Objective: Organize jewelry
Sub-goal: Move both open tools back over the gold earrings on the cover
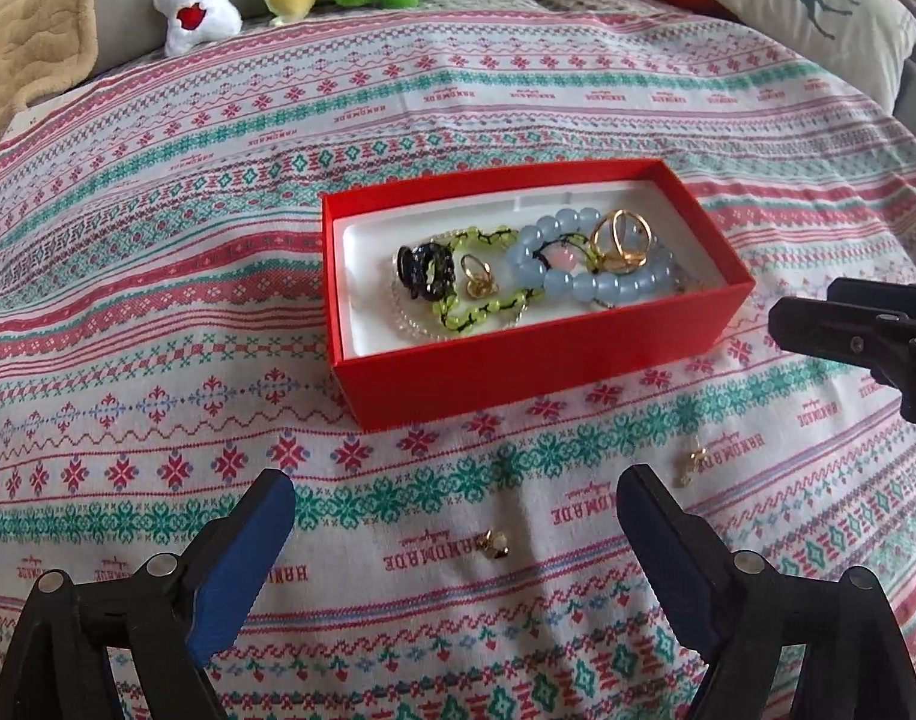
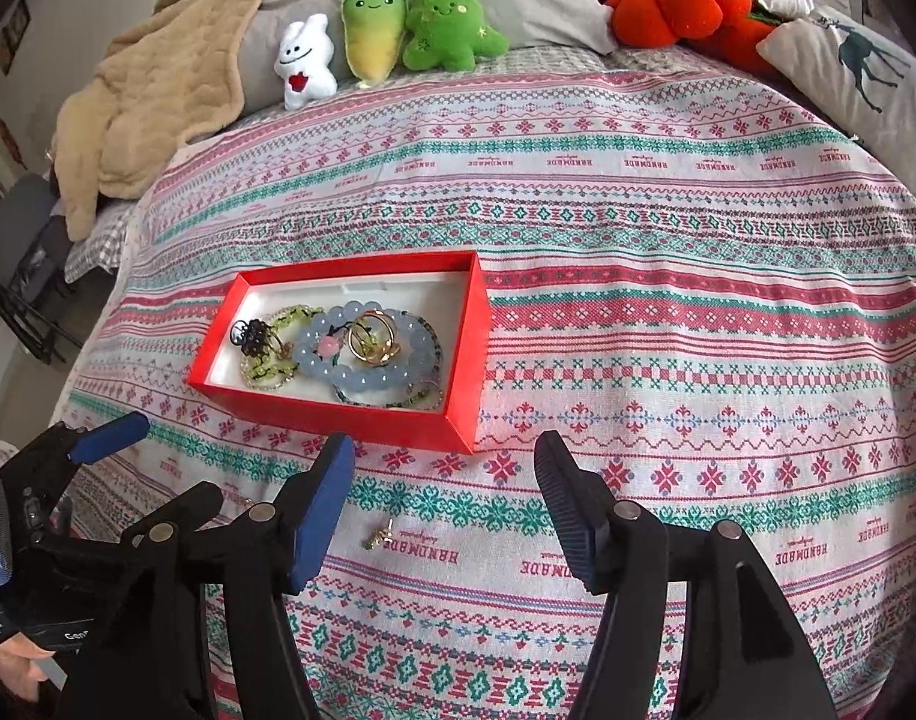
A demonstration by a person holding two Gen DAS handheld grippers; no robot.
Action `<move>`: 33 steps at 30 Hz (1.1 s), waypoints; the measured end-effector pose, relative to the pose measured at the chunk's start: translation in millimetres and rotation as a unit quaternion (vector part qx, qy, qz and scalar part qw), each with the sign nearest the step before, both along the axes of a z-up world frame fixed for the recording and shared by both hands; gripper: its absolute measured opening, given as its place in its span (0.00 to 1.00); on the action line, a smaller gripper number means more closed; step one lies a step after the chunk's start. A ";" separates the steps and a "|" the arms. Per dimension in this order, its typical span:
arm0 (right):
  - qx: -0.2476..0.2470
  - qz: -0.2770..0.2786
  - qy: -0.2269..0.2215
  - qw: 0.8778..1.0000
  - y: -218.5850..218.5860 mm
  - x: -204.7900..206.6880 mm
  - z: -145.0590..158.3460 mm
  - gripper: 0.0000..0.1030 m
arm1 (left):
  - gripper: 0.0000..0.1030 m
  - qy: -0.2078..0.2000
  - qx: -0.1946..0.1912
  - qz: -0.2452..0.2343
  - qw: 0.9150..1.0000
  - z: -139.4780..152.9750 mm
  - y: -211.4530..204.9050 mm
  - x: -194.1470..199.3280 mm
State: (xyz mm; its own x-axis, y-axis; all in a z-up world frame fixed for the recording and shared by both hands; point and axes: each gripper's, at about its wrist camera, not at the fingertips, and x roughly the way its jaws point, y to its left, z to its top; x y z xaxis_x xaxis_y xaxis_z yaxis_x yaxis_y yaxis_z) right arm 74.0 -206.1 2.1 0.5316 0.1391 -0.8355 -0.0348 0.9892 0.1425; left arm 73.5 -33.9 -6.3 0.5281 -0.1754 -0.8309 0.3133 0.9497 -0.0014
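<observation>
Gaping left claw (image 1: 455, 516) over earring (image 1: 493, 543)

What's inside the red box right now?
In the red box: a blue bead bracelet, a green one, gold rings, a black piece. Anything beneath the pile is hidden.

A patterned bedspread (image 2: 668, 312) is carrying a red box (image 2: 458, 360). Two small gold earrings (image 1: 493, 543) (image 1: 691, 465) are lying on it just in front of the box; plush toys (image 2: 392, 30) are sitting well behind.
</observation>
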 end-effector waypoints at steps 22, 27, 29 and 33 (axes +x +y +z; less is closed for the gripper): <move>-0.082 0.076 0.066 0.992 28.3 -57.7 -56.7 0.75 | 0.88 0.036 0.024 -0.021 0.999 -37.6 34.2 -35.1; -0.096 0.088 0.077 0.988 34.1 -61.2 -67.9 0.75 | 0.88 0.034 0.010 -0.036 0.999 -40.8 30.9 -36.6; -0.102 0.090 0.074 0.988 34.8 -61.1 -69.7 0.79 | 0.88 0.031 0.002 -0.049 0.998 -42.9 28.1 -35.8; -0.117 0.083 0.064 0.988 34.0 -57.8 -76.6 0.96 | 0.79 0.028 -0.015 -0.060 0.998 -46.8 22.9 -29.3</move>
State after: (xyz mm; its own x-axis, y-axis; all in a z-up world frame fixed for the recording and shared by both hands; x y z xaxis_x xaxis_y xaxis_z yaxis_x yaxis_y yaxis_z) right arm 16.2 -172.1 -74.6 0.4065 0.0103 -0.9136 -0.1950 0.9779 -0.0758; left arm 44.2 -10.9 -53.1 0.4552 -0.2590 -0.8519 0.4233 0.9047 -0.0489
